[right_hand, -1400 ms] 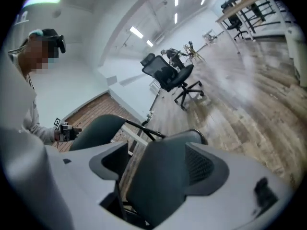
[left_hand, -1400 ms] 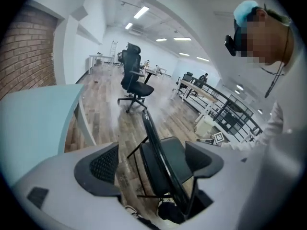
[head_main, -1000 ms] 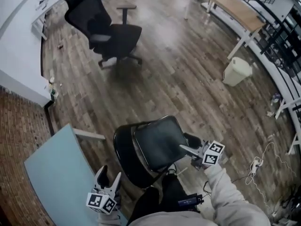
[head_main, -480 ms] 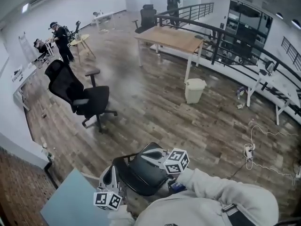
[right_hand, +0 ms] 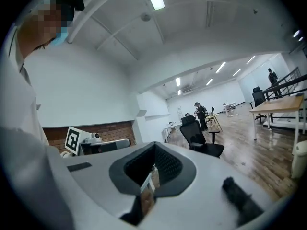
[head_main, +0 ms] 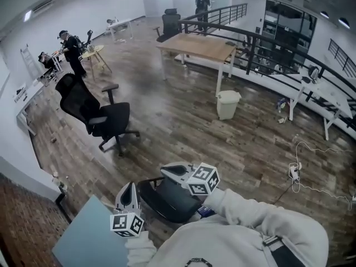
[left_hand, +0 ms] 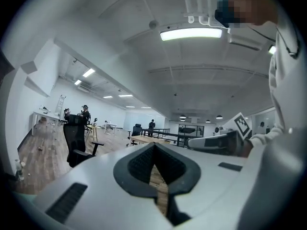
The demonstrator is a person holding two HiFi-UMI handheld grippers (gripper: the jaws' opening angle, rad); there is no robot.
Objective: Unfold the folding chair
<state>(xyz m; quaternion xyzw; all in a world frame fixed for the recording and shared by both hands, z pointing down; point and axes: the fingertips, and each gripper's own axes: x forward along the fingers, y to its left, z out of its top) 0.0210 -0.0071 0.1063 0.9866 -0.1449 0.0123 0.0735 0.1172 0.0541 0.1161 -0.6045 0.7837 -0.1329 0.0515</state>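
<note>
The folding chair (head_main: 167, 200), with black padded seat and back, stands on the wooden floor just in front of me in the head view, partly hidden by my right sleeve. My left gripper (head_main: 127, 187) hangs above its left side, shut, with nothing between the pads. My right gripper (head_main: 165, 168) is held level over the chair's far edge, pointing left, also shut and empty. In the left gripper view the closed left gripper (left_hand: 154, 147) points across the room, and the right gripper (left_hand: 211, 143) shows beside it. The right gripper view shows its own shut right gripper (right_hand: 154, 150) and the left gripper (right_hand: 103, 146).
A black office chair (head_main: 94, 113) stands to the left. A wooden table (head_main: 200, 46) and a white bin (head_main: 228, 104) are further off. A light blue tabletop (head_main: 83, 238) sits at my near left. Cables and a power strip (head_main: 293, 171) lie right. People stand at the far back.
Both grippers have risen from beside the chair and gone from open to shut. The head view has lifted from the floor to the room.
</note>
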